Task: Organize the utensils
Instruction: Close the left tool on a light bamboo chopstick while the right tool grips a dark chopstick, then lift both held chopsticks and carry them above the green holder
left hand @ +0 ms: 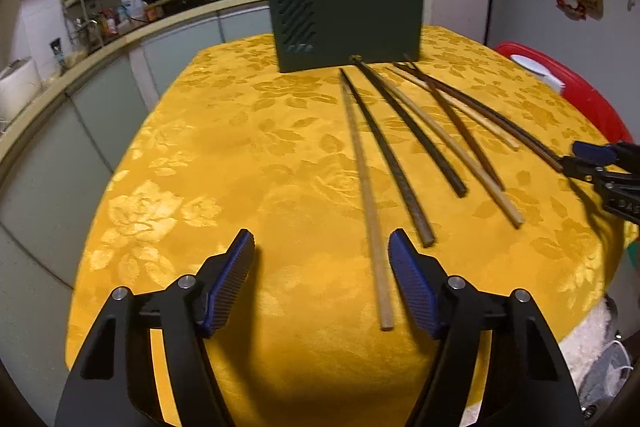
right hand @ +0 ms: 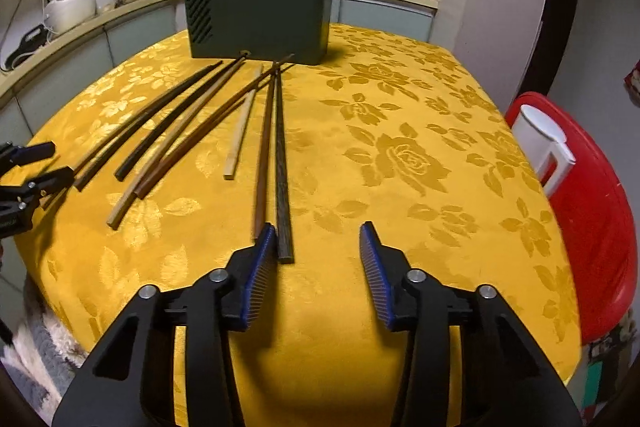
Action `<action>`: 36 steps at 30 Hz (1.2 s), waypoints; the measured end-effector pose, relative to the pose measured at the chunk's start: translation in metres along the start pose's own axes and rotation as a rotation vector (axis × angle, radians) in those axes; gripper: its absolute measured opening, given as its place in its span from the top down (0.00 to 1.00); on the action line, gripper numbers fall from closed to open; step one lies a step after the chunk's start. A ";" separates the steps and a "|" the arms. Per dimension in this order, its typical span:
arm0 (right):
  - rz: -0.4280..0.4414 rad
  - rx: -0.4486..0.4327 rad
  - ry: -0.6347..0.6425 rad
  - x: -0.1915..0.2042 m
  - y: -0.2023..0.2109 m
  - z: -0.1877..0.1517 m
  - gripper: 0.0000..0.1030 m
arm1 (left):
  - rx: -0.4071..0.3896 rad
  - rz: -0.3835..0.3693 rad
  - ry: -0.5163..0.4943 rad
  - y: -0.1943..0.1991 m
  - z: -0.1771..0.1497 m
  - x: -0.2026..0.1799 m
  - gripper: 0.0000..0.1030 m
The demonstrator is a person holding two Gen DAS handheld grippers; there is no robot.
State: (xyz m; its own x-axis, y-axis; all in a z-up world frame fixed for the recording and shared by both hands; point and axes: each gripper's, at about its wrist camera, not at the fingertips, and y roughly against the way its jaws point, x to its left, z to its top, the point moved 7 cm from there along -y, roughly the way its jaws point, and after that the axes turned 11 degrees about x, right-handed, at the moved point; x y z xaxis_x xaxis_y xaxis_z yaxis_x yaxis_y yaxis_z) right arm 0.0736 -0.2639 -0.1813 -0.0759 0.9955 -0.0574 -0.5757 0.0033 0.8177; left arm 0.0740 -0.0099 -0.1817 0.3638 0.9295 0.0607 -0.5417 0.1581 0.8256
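Observation:
Several chopsticks, dark and pale, lie fanned out on the yellow flowered tablecloth (left hand: 240, 155) in front of a dark green utensil holder (left hand: 348, 23) (right hand: 260, 19). One dark and one pale stick stand in the holder. My left gripper (left hand: 322, 243) is open; a pale wooden chopstick (left hand: 372, 211) lies between its fingers, close to the right pad and not pressed. My right gripper (right hand: 317, 231) is open too. The near end of a dark chopstick (right hand: 282, 187) lies just inside its left finger, and a brown chopstick (right hand: 262, 167) runs beside it, its near end behind that finger's tip.
A red stool with a white part (right hand: 592, 207) (left hand: 592, 99) stands off the table's right edge. A cluttered kitchen counter (left hand: 100, 51) curves along the left and back. Each gripper shows at the edge of the other's view: the right gripper (left hand: 592, 163) and the left gripper (right hand: 36, 163).

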 end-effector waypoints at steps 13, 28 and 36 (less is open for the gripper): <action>0.088 -0.048 0.001 0.010 -0.002 0.003 0.83 | -0.020 -0.072 -0.027 0.005 -0.005 -0.016 0.73; 0.113 -0.033 -0.024 0.009 0.007 0.007 0.92 | -0.069 -0.070 -0.035 0.022 0.004 -0.013 0.94; 0.114 -0.149 -0.046 -0.003 0.054 0.027 0.92 | -0.181 -0.063 -0.001 0.063 0.024 0.001 0.94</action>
State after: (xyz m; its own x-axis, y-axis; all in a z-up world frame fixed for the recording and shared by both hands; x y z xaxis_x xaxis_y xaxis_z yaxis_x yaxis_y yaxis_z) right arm 0.0648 -0.2638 -0.1212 -0.1125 0.9918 0.0599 -0.6802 -0.1208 0.7230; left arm 0.0589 -0.0072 -0.1162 0.4023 0.9154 0.0128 -0.6450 0.2734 0.7136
